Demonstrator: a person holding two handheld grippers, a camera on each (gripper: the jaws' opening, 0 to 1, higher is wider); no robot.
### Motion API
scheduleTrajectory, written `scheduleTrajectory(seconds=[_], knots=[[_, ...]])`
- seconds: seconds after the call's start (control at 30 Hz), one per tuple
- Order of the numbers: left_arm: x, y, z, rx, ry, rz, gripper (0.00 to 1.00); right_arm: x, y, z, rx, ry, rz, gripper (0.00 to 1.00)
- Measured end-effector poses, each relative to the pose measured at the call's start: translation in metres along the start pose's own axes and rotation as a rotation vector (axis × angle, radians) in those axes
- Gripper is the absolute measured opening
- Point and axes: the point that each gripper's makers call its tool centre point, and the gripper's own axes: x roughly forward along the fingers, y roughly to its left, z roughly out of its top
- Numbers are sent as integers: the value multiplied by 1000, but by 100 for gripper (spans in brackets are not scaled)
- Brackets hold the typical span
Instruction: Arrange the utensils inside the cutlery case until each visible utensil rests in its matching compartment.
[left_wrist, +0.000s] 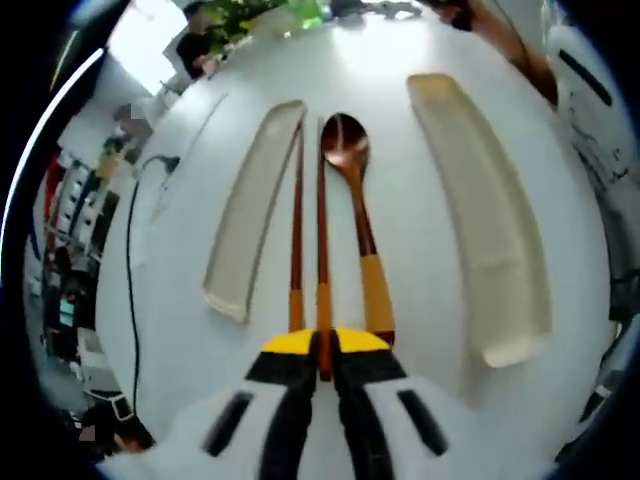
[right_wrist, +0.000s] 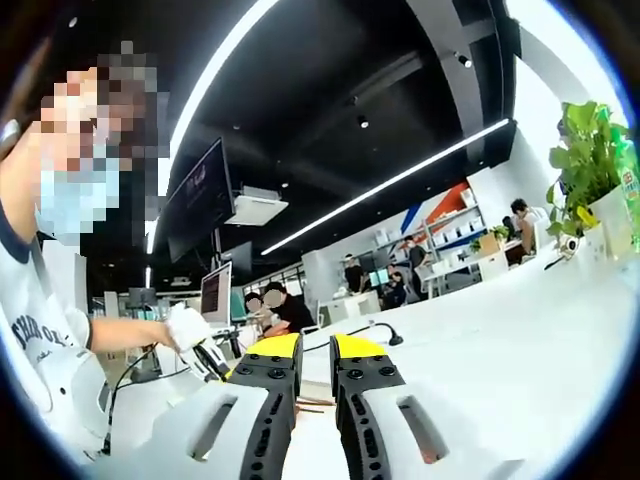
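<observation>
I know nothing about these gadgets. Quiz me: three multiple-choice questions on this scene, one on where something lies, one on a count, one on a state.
1. Where does the wooden spoon lie in the left gripper view?
A. inside the right case half
B. on the table between the two case halves
C. on the plant

2. How many chopsticks lie beside the spoon?
A. two
B. four
C. none

3. How stands the left gripper?
A. wide open, holding nothing
B. shut on the spoon's bowl
C. closed about a chopstick's handle end

Answers: 1 B, it rests on the white table between the left case half and the right case half. 2 A, two thin sticks run parallel. 3 C, the chopstick end sits between its yellow tips.
</observation>
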Motion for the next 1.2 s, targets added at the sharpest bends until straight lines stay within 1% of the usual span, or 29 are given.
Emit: scheduleTrajectory(seconds=[0.03, 0.07, 0.1, 0.13, 0.2, 0.23, 0.3, 0.33, 0.37, 0.4, 0.43, 0.47, 0.5, 0.53, 0.57, 0.6, 0.63, 0.67, 0.7, 0.73, 0.8, 0.83, 0.87, 0.97, 1.0, 1.07, 1.1, 1.13, 1.2], knots=[[-4, -3, 1, 10, -1, 2, 5, 0, 1, 0, -3, 0, 0, 10], [-7, -2, 6, 8, -30, 16, 5, -1, 2, 0, -4, 1, -1, 10], [-10, -6, 11, -5, -47, 21, 5, -1, 2, 1, -6, 1, -2, 10], [-12, -6, 14, -9, -64, 29, 5, -1, 3, 1, -8, 2, -3, 10], [-15, -6, 16, 9, -64, 48, 5, -1, 4, 1, -8, 1, -4, 10], [-17, -4, 18, 27, -68, 70, 5, 0, 5, 1, -7, 0, -3, 10], [-18, -8, 21, 34, -77, 71, 5, 1, 8, 2, -7, -2, 4, 10], [-20, -7, 30, 44, -133, 91, 5, -2, 6, 6, -9, -3, 8, 10], [-24, -9, 28, 44, -114, 85, 5, -2, 7, 7, -13, -3, 11, 10], [-27, -6, 32, 63, -131, 116, 5, -2, 9, 7, -16, -2, 13, 10], [-29, -6, 34, 67, -140, 119, 5, -2, 10, 8, -20, -2, 15, 10], [-33, -8, 35, 54, -153, 107, 5, -1, 12, 8, -21, -2, 15, 10], [-37, -8, 39, 48, -183, 106, 4, -1, 13, 8, -22, -2, 16, 10], [-40, -10, 38, 50, -174, 106, 4, 0, 15, 7, -23, -3, 17, 10], [-43, -7, 38, 72, -170, 132, 4, 1, 16, 8, -24, -3, 19, 10], [-45, -8, 36, 77, -159, 139, 4, 1, 18, 8, -26, -3, 21, 10], [-48, -10, 36, 72, -164, 136, 4, 1, 20, 9, -28, -3, 23, 10], [-51, -12, 41, 50, -210, 131, 4, 2, 21, 9, -30, -4, 26, 10], [-55, -16, 40, 42, -208, 112, 4, 2, 23, 10, -34, -5, 28, 10], [-59, -17, 42, 42, -226, 125, 4, 3, 24, 10, -36, -5, 30, 10], [-66, -20, 41, 52, -222, 132, 4, 4, 26, 11, -40, -4, 34, 10], [-70, -20, 46, 58, -254, 152, 4, 4, 27, 11, -40, -4, 35, 10], [-73, -24, 44, 54, -250, 136, 4, 4, 28, 11, -42, -5, 37, 10], [-82, -32, 48, 44, -290, 122, 4, 4, 29, 13, -46, -4, 39, 10], [-84, -32, 50, 47, -313, 140, 4, 4, 30, 13, -45, -4, 40, 10], [-85, -38, 48, 36, -314, 123, 4, 4, 31, 13, -47, -5, 41, 10], [-86, -41, 49, 49, -324, 131, 4, 4, 32, 13, -47, -5, 41, 10], [-85, -44, 47, 47, -314, 118, 4, 4, 32, 13, -47, -6, 42, 10], [-85, -49, 46, 54, -320, 127, 4, 3, 33, 14, -48, -6, 43, 10]])
